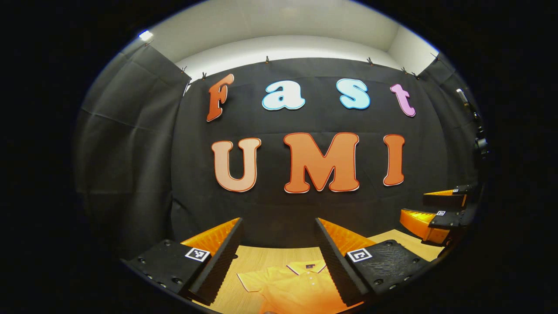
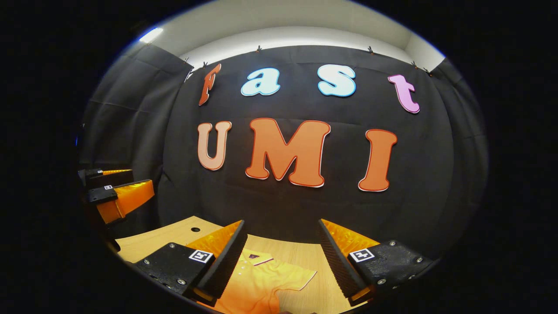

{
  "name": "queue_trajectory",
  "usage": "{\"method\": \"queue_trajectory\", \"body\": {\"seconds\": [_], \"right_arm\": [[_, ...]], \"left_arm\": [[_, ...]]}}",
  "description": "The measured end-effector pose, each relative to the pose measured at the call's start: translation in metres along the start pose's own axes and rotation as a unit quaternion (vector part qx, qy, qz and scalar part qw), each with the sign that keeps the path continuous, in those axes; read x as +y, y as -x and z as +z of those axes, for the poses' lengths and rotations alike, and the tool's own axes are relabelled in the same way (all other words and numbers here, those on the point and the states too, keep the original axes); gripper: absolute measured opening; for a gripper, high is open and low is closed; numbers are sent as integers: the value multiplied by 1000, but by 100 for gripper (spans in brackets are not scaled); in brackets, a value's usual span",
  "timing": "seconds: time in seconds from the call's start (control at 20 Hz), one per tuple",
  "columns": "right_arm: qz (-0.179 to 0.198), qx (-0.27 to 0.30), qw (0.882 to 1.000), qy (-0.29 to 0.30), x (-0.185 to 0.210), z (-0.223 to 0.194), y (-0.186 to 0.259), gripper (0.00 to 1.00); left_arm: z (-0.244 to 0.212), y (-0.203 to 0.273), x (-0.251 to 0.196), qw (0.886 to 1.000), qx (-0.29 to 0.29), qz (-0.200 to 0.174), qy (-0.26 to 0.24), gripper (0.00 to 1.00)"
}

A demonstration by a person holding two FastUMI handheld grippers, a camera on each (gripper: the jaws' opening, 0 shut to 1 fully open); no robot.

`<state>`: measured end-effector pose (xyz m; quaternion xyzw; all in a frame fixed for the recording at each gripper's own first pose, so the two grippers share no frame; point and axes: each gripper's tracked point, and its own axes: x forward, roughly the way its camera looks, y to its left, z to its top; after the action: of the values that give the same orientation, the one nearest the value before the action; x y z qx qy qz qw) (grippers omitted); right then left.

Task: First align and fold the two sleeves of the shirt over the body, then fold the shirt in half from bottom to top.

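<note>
The left gripper (image 1: 279,257) is hanging above the tabletop (image 1: 257,257) with its fingers spread wide and nothing between them, looking across at the booth wall rather than down at the work. The right gripper (image 2: 281,261) is doing the same beside it, jaws wide apart and empty, held at about the same height. Each is also showing at the edge of the other's view, level with it and well apart from it, which suggests the person is holding both raised and ready, one for each side of the garment.

Below them the orange shirt (image 1: 296,285) is lying flat on the wooden tabletop, collar toward the wall, buttons up. One short sleeve (image 1: 250,281) is sticking out on the left gripper's side and the other sleeve (image 2: 301,277) on the right gripper's side, both lying spread outward and not yet folded over the body. Judging from this, the sleeve fold is not begun, and the open jaws suit coming down on a sleeve edge each.
</note>
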<state>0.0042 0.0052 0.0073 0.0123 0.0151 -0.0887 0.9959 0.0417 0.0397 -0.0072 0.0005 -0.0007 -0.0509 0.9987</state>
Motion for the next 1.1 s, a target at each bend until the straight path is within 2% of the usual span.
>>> {"method": "queue_trajectory", "body": {"seconds": [0.3,0.4,0.55,0.65,0.9,1.1], "right_arm": [[-15,32,999,4,-10,-22,-4,98],[-24,52,998,12,-15,-37,-6,98],[-31,104,994,-14,-14,-72,-16,98],[-42,160,986,-35,-17,-104,-22,98],[-85,228,967,-71,-32,-143,-42,98],[-108,302,943,-92,-40,-183,-54,99]], "left_arm": [[-3,4,17,1000,1,10,5,99],[0,6,23,1000,-4,12,5,99],[-2,9,30,1000,-4,7,3,98],[-5,7,34,1000,-1,-2,0,98],[-14,8,58,1000,2,-18,-5,98],[-18,9,82,1000,2,-10,-6,98]]}}
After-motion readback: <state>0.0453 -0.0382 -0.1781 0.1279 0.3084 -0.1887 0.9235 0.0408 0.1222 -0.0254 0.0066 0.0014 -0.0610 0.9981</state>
